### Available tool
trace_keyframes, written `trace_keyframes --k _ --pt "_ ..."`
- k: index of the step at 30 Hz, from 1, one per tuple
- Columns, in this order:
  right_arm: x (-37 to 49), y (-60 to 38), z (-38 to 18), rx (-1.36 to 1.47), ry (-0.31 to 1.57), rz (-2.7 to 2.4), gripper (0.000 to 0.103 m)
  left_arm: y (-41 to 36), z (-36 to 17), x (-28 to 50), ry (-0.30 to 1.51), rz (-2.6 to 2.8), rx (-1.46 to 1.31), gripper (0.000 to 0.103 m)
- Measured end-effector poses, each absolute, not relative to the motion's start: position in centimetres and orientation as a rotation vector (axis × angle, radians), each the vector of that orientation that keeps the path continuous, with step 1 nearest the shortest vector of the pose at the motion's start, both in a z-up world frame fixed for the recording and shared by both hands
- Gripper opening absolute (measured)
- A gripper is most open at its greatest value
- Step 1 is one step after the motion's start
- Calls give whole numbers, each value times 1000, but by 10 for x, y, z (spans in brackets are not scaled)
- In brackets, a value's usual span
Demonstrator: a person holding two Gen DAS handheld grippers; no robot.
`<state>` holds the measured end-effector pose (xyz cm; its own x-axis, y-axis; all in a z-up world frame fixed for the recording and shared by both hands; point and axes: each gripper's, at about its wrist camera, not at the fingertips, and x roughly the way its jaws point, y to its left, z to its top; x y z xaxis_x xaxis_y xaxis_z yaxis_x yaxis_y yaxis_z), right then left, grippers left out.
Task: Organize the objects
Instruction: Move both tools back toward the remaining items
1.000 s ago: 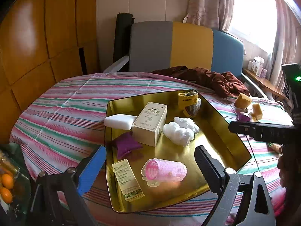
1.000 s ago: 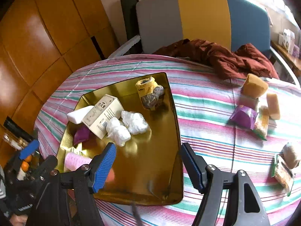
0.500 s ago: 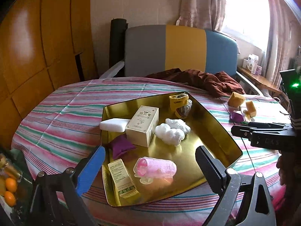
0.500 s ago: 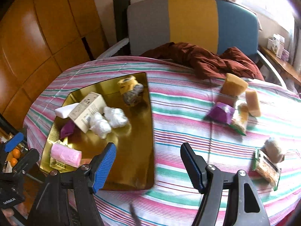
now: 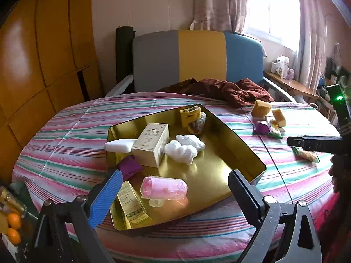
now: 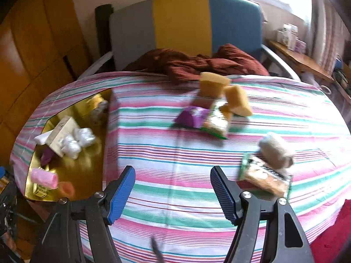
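Observation:
A gold tray (image 5: 221, 168) on the striped tablecloth holds a pink roll (image 5: 164, 187), a box (image 5: 151, 144), white wads (image 5: 184, 149), a white bar (image 5: 118, 145), a purple pouch (image 5: 129, 167), a yellow packet (image 5: 129, 203) and a yellow-grey bundle (image 5: 193, 118). My left gripper (image 5: 173, 195) is open and empty above the tray's near edge. My right gripper (image 6: 172, 186) is open and empty over bare cloth. Right of the tray (image 6: 65, 175) lie yellow sponges (image 6: 238, 100), a purple packet (image 6: 190, 118), a snack packet (image 6: 217, 125), a grey lump (image 6: 276, 151) and a green-edged packet (image 6: 265, 177).
A grey, yellow and blue chair (image 5: 197, 59) stands behind the table with a dark red cloth (image 5: 219, 89) over the table's far edge. Wooden panels (image 5: 33, 65) are at the left. Oranges (image 5: 13, 228) sit low at the near left. A shelf (image 5: 291, 85) stands by the window.
My right gripper has swung to the right, away from the tray and toward the loose items on the cloth. My left gripper has drawn back a little from the tray.

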<state>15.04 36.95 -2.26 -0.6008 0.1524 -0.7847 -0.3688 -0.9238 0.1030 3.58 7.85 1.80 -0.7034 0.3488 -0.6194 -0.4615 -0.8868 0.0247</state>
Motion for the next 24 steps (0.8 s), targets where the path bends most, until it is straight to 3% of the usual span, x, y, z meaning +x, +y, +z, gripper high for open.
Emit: trace_keyframes --k 12,17,21,24 --pt "161 438 -2 -1115 352 2478 72 93 22 41 281 2505 -843 101" --pt "164 503 -11 -1053 432 2353 73 107 23 37 287 2462 -840 101" --pt "184 558 -34 -970 652 2211 73 127 24 37 301 2409 -829 101" --pt "207 590 -53 -943 928 2095 73 148 23 40 324 2364 -822 101"
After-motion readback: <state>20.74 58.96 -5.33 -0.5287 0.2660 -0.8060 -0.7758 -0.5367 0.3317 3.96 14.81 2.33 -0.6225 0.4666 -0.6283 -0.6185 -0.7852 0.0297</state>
